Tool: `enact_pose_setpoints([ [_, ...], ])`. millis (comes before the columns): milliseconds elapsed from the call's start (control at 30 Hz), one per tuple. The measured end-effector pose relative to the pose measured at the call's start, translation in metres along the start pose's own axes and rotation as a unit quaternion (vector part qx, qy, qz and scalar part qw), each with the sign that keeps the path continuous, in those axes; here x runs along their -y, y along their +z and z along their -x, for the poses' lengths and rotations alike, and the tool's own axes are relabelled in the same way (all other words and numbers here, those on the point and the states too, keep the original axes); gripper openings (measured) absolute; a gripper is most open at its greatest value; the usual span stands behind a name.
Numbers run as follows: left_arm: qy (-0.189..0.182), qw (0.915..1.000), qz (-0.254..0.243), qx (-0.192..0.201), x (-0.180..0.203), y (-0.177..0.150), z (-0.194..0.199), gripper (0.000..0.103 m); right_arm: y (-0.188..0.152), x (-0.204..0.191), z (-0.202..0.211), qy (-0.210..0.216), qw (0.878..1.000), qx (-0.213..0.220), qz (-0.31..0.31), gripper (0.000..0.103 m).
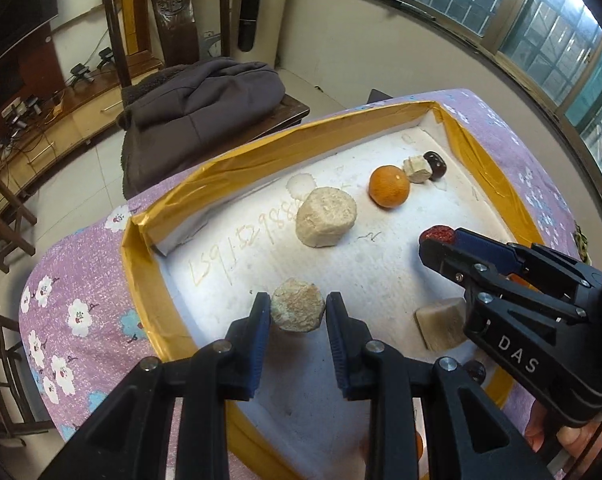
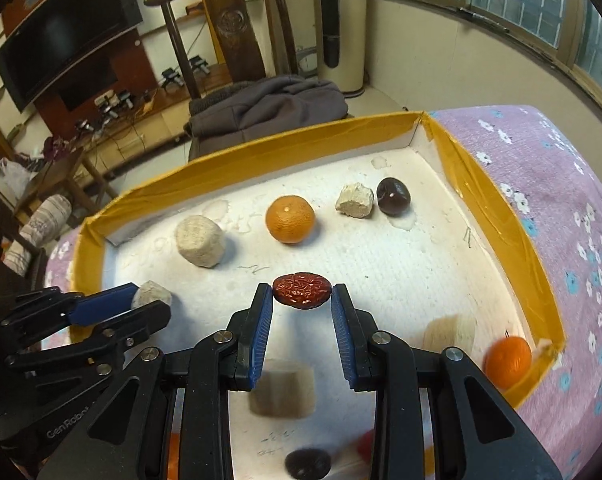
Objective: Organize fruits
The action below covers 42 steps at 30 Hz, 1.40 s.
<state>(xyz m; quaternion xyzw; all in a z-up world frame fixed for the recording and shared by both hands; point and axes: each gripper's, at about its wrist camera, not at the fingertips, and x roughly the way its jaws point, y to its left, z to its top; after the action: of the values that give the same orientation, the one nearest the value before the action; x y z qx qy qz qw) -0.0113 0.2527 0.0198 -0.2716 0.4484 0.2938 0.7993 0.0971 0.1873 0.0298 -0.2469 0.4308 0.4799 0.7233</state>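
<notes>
A bench under a purple flowered cloth carried a yellow-rimmed tray. Over its white floor, the left hand-held gripper was clamped on a beige lump, and the right hand-held gripper pinched a red date. A tangerine lay beyond.

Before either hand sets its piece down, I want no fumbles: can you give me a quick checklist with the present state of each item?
1. Left gripper shut on the beige chunk: ok.
2. Right gripper shut on the red date: ok.
3. Both pieces held at the tips of the fingers, little in reserve: not ok.
4. Bare tray floor ahead of the date: ok.
5. Orange and round beige block apart from both grippers: ok.
6. Where each piece belongs: cannot tell.
</notes>
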Motion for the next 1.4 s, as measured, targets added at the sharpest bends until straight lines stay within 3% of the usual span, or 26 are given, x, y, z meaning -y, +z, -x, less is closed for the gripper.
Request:
enact_pose_setpoints([
  [467,0.080,0.9959,-0.025,0.032,0.013,-0.002,-0.006,0.032,0.002,0.011,-0.011,-0.004,1.000,-0.022,0.009,0.029],
  [600,0.076,0.9964,-0.023,0.030,0.014,-0.001,-0.007,0.049,0.000,0.013,-0.014,-0.013,0.999,-0.030,0.007,0.029],
  [1033,0.074,0.9965,-0.027,0.028,0.010,0.002,-0.002,0.057,-0.003,0.020,0.007,-0.064,0.998,-0.018,0.003,0.035],
  [1133,0.086,0.9948,-0.037,0.041,0.009,0.001,0.005,0.069,-0.004,0.021,0.018,-0.076,0.997,-0.005,-0.009,0.036],
  [1400,0.092,0.9884,-0.072,0.096,-0.001,0.009,0.031,0.080,-0.023,0.023,0.058,-0.102,0.991,0.032,-0.076,0.037],
])
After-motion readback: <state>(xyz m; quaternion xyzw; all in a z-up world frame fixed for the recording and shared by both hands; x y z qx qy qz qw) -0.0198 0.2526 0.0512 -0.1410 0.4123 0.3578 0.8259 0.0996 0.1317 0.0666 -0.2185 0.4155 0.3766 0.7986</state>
